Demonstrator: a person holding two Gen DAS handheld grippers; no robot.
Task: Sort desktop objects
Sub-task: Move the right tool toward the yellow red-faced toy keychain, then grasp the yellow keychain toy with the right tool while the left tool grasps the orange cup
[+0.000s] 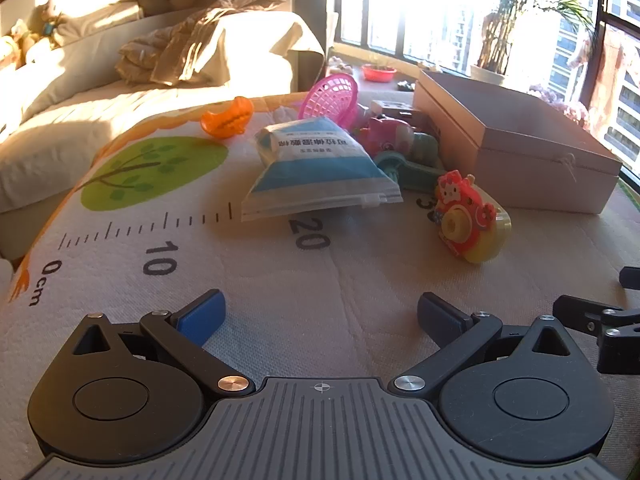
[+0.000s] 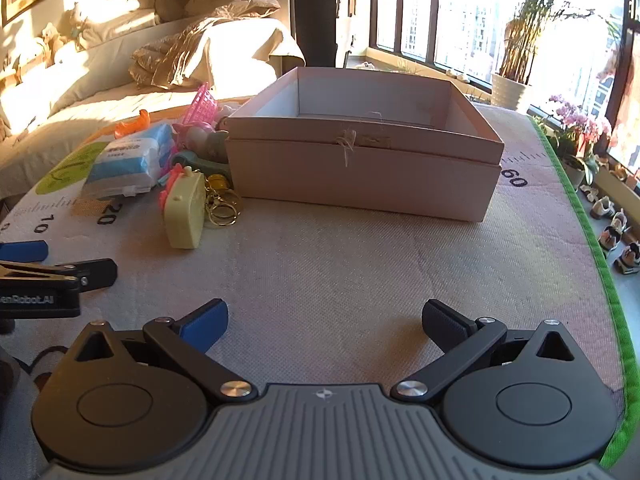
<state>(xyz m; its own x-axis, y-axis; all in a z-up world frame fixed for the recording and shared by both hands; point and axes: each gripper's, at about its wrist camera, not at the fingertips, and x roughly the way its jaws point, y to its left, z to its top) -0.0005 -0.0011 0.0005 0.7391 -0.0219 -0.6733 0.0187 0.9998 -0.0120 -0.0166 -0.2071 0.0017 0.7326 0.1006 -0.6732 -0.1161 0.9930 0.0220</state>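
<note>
Desktop objects lie heaped on a ruler-printed mat, left of an open pink cardboard box [image 2: 362,168] that looks empty as far as its interior shows — sorting appears not yet begun. Largest of the clutter is a blue-and-white packet [image 1: 316,164], then a pink toy basket [image 1: 332,96], a toy camera [image 1: 468,220], an orange clip [image 1: 226,118] and a gold keyring [image 2: 220,204]. Left gripper [image 1: 320,320] and right gripper [image 2: 324,322] hover with jaws spread wide, holding nothing — the next move likely calls for reaching into the pile
</note>
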